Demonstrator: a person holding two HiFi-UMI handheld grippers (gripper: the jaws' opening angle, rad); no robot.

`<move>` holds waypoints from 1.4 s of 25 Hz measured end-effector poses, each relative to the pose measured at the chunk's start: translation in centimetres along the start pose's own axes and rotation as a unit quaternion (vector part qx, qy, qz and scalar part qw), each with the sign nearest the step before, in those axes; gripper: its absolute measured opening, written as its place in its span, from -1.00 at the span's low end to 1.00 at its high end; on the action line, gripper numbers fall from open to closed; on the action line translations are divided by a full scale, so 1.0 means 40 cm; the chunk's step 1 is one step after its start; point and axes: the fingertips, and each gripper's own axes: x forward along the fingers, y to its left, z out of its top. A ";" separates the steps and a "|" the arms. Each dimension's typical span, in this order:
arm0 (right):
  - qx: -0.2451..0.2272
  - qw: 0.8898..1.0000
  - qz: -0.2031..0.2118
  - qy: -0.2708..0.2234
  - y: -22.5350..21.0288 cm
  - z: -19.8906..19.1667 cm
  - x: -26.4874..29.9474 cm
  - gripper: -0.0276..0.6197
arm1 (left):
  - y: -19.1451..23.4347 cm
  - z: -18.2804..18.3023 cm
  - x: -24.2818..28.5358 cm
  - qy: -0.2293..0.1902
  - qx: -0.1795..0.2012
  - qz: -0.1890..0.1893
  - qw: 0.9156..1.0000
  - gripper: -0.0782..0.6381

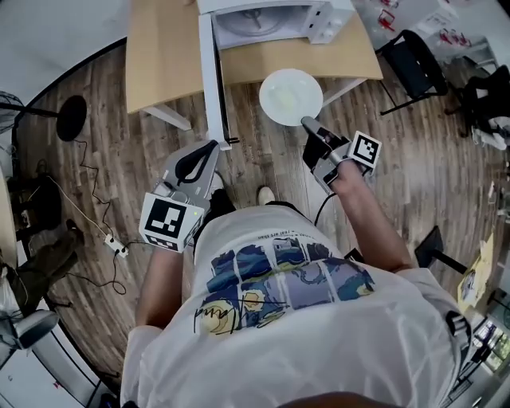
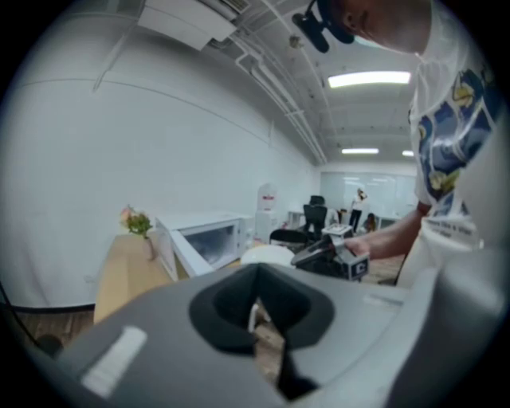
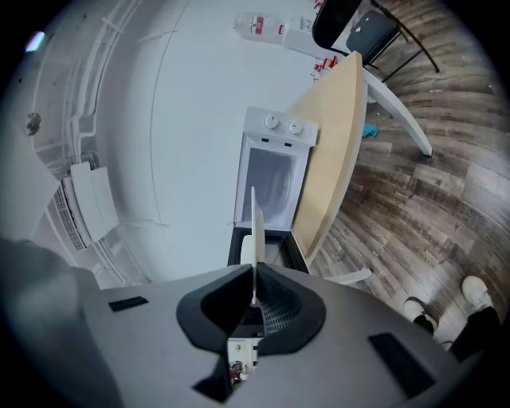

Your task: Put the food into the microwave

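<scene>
My right gripper (image 1: 307, 123) is shut on the near rim of a white plate (image 1: 291, 96), held out level in front of the table's edge. The food on the plate shows only as a pale patch. In the right gripper view the plate (image 3: 253, 231) stands edge-on between the closed jaws (image 3: 254, 299). The white microwave (image 1: 271, 20) sits on the wooden table (image 1: 167, 48) with its door (image 1: 213, 80) swung wide open and its cavity (image 3: 275, 179) empty. My left gripper (image 1: 209, 147) hangs lower left of the door, jaws together and empty (image 2: 255, 319).
A black office chair (image 1: 414, 64) stands right of the table. Cables and a power strip (image 1: 115, 243) lie on the wood floor at the left. A small vase of flowers (image 2: 139, 223) stands on the table beside the microwave (image 2: 203, 239).
</scene>
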 end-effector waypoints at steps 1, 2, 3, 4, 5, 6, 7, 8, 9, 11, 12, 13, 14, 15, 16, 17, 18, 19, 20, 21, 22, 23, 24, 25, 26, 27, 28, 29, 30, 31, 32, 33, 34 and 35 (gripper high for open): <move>0.000 1.000 -0.002 -0.008 0.004 0.007 0.019 -0.87 | 0.023 0.005 0.005 -0.002 0.006 -0.009 1.000 -0.76; 0.000 1.000 -0.003 -0.017 0.009 0.014 0.039 -0.87 | 0.047 0.012 0.010 -0.004 0.012 -0.018 1.000 -0.76; 0.000 1.000 -0.004 -0.027 0.014 0.022 0.058 -0.87 | 0.071 0.018 0.013 -0.005 0.017 -0.028 0.999 -0.76; 0.002 0.999 -0.006 -0.038 0.017 0.028 0.078 -0.87 | 0.095 0.023 0.014 -0.006 0.021 -0.038 0.999 -0.76; 0.004 0.999 -0.009 -0.049 0.016 0.034 0.097 -0.87 | 0.117 0.028 0.012 -0.006 0.026 -0.048 0.999 -0.76; 0.007 0.998 -0.012 -0.061 0.015 0.040 0.117 -0.87 | 0.138 0.033 0.010 -0.007 0.031 -0.057 0.998 -0.76; 0.011 0.997 -0.014 -0.071 0.013 0.047 0.136 -0.87 | 0.158 0.039 0.007 -0.008 0.036 -0.065 0.997 -0.76; 0.015 0.996 -0.015 -0.082 0.010 0.053 0.153 -0.87 | 0.174 0.043 0.003 -0.009 0.040 -0.073 0.996 -0.76; 0.018 0.996 -0.015 -0.092 0.007 0.060 0.168 -0.87 | 0.189 0.043 0.000 -0.008 0.044 -0.080 0.996 -0.76; 0.022 0.994 -0.017 -0.109 -0.006 0.077 0.198 -0.87 | 0.221 0.033 -0.004 -0.004 0.050 -0.089 0.995 -0.76; 0.027 0.993 -0.017 -0.117 -0.014 0.086 0.213 -0.87 | 0.239 0.025 -0.002 0.000 0.050 -0.091 0.995 -0.76; 0.032 0.992 -0.018 -0.124 -0.022 0.095 0.229 -0.87 | 0.254 0.017 0.000 0.004 0.047 -0.092 0.995 -0.76; 0.036 0.991 -0.020 -0.128 -0.031 0.105 0.243 -0.87 | 0.265 0.011 0.004 0.006 0.043 -0.091 0.995 -0.76; 0.040 0.990 -0.023 -0.130 -0.041 0.115 0.255 -0.87 | 0.272 0.007 0.008 0.008 0.039 -0.089 0.995 -0.76; 0.042 0.990 -0.026 -0.130 -0.050 0.128 0.268 -0.87 | 0.279 0.006 0.015 0.008 0.036 -0.087 0.996 -0.76; 0.044 0.990 -0.029 -0.130 -0.056 0.144 0.283 -0.87 | 0.286 0.008 0.023 0.008 0.033 -0.083 0.996 -0.76; 0.044 0.990 -0.030 -0.130 -0.059 0.162 0.299 -0.87 | 0.293 0.012 0.034 0.008 0.028 -0.079 0.996 -0.76; 0.045 0.990 -0.029 -0.128 -0.059 0.181 0.318 -0.87 | 0.299 0.016 0.044 0.009 0.024 -0.075 0.997 -0.76; 0.044 0.991 -0.029 -0.124 -0.060 0.198 0.336 -0.87 | 0.303 0.019 0.053 0.010 0.020 -0.072 0.997 -0.76; 0.044 0.991 -0.029 -0.120 -0.064 0.214 0.355 -0.87 | 0.304 0.024 0.061 0.012 0.019 -0.069 0.997 -0.76; 0.045 0.992 -0.030 -0.116 -0.069 0.229 0.373 -0.87 | 0.305 0.031 0.069 0.013 0.021 -0.066 0.998 -0.76; 0.045 0.992 -0.031 -0.112 -0.074 0.243 0.391 -0.87 | 0.307 0.037 0.075 0.014 0.023 -0.062 0.998 -0.76; 0.046 0.993 -0.032 -0.108 -0.080 0.256 0.410 -0.87 | 0.311 0.041 0.080 0.016 0.024 -0.058 0.998 -0.76; 0.047 0.993 -0.032 -0.104 -0.086 0.270 0.428 -0.87 | 0.316 0.041 0.086 0.020 0.022 -0.054 0.998 -0.76; 0.049 0.993 -0.033 -0.101 -0.093 0.282 0.446 -0.87 | 0.321 0.038 0.091 0.025 0.021 -0.050 0.998 -0.76; 0.050 0.993 -0.034 -0.099 -0.102 0.295 0.463 -0.87 | 0.327 0.035 0.096 0.029 0.019 -0.045 0.998 -0.76; 0.052 0.993 -0.035 -0.097 -0.111 0.309 0.479 -0.87 | 0.332 0.033 0.100 0.033 0.016 -0.040 0.999 -0.76; 0.055 0.993 -0.036 -0.096 -0.121 0.322 0.495 -0.87 | 0.336 0.032 0.102 0.035 0.014 -0.034 0.999 -0.76; 0.058 0.993 -0.036 -0.095 -0.131 0.334 0.511 -0.87 | 0.340 0.031 0.104 0.038 0.012 -0.028 0.999 -0.76; 0.061 0.993 -0.037 -0.095 -0.140 0.345 0.525 -0.87 | 0.344 0.030 0.104 0.041 0.011 -0.021 0.999 -0.76; 0.064 0.993 -0.037 -0.095 -0.148 0.357 0.540 -0.87 | 0.348 0.029 0.104 0.044 0.008 -0.015 0.999 -0.76; 0.066 0.993 -0.036 -0.096 -0.154 0.369 0.554 -0.87 | 0.351 0.028 0.104 0.047 0.005 -0.010 0.999 -0.76; 0.068 0.992 -0.035 -0.096 -0.160 0.380 0.568 -0.87 | 0.353 0.028 0.104 0.048 0.001 -0.005 0.999 -0.76; 0.069 0.992 -0.036 -0.096 -0.167 0.391 0.581 -0.87 | 0.353 0.029 0.104 0.049 -0.003 0.001 0.999 -0.76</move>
